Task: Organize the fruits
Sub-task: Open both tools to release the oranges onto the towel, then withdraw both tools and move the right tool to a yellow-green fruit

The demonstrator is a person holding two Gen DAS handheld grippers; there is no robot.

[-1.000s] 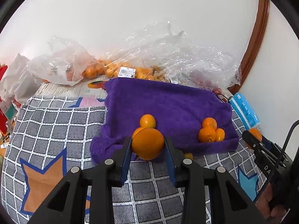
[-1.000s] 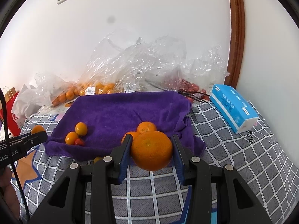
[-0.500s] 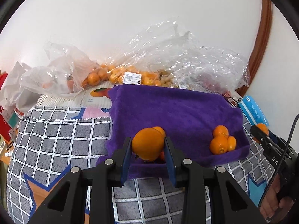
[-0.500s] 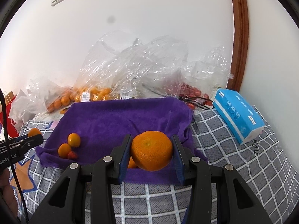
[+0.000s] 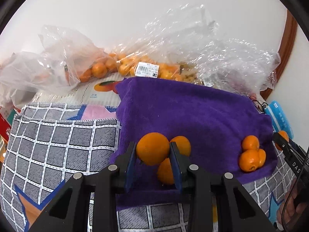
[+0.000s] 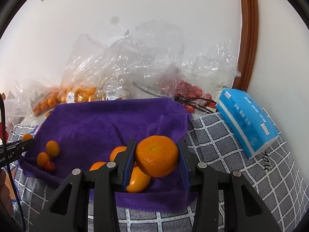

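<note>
A blue rectangular tissue pack (image 6: 249,123) lies on the grey checked cloth (image 6: 231,147), ahead and right of the tool. A brown wooden door frame (image 6: 249,31) stands beyond it against the white wall (image 6: 135,5).

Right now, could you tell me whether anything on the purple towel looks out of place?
Yes: a small red fruit lies among the little oranges at the left edge of the purple towel, the only red piece there. The right corner is folded over.

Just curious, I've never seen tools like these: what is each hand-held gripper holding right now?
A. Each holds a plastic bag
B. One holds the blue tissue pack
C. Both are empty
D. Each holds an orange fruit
D: the left hand-held gripper clamps a small orange, and the right hand-held gripper clamps a larger orange, both above the purple towel.
</note>
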